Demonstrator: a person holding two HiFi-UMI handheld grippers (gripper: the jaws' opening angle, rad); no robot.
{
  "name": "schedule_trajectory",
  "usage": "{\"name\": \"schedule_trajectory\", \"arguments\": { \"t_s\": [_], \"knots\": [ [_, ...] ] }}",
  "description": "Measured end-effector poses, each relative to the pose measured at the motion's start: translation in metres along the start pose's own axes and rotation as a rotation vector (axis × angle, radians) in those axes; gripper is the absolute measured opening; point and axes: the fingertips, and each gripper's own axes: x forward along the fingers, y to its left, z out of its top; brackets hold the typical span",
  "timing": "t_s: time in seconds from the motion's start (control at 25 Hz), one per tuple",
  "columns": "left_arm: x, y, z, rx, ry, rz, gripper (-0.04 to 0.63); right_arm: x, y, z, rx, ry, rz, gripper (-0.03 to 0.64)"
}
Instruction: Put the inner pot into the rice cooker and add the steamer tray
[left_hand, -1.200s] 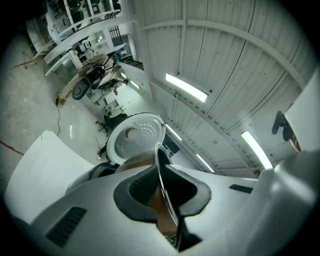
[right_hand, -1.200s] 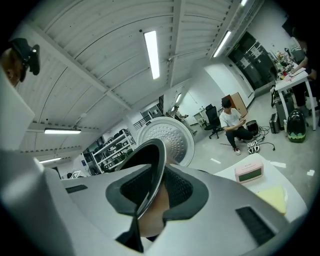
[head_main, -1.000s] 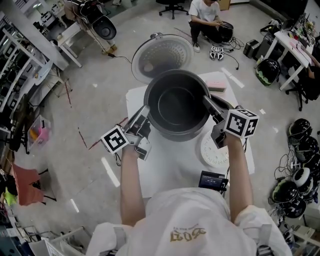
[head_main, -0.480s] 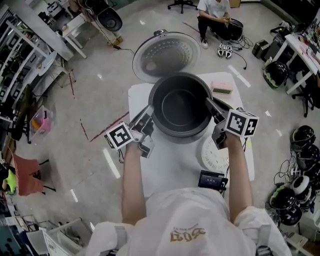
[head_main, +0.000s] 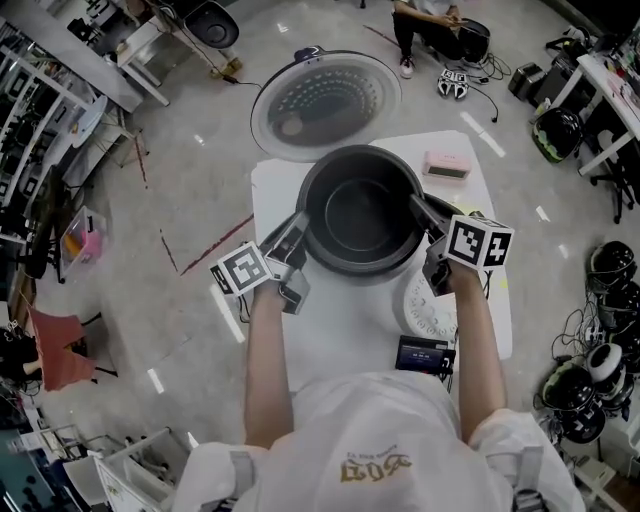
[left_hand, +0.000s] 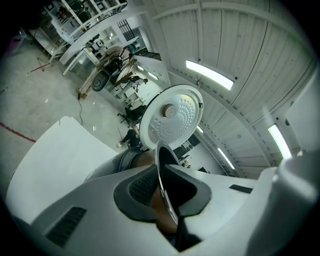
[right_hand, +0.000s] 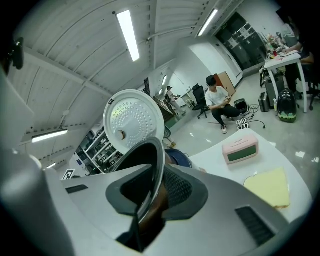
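Lowering the pot: I am holding the inner pot (head_main: 360, 210) by its thin rim, the left gripper (head_main: 297, 228) on its left side and the right gripper (head_main: 422, 210) on its right. Each pair of jaws is nearly together and pinching the rim between its pads.

The pot is hanging over the rice cooker (head_main: 325, 105), which is standing with its lid open at the far edge of the table (head_main: 330, 335). The pot is hiding most of the cooker's body.

I am judging the pot to be stiff, smooth and fairly weighty, so two opposite points on the rim are looking like the safest hold, kept level.

The steamer tray (head_main: 428, 308) is waiting near the table's right edge.

Against a second ago, the pot is showing smaller and lower, and the lid is now showing clear beyond its rim. Both grips are staying as they were.
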Motion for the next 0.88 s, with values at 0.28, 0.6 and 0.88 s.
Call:
{"name": "schedule_trajectory", "arguments": {
  "t_s": [0.28,0.6,0.88],
  "knots": [
    [0.000,0.012,-0.002,0.008,0.018,0.037,0.046,0.008,0.002,-0.004,-0.052,0.014,-0.025,0.091],
    [0.004,0.015,-0.013,0.098,0.086,0.107,0.057,0.007,-0.006,-0.005,-0.191,0.033,-0.105,0.103],
    [0.003,0.020,-0.016,0.172,0.136,0.137,0.082,0.012,-0.011,-0.012,-0.267,0.047,-0.169,0.109]
  ]
}}
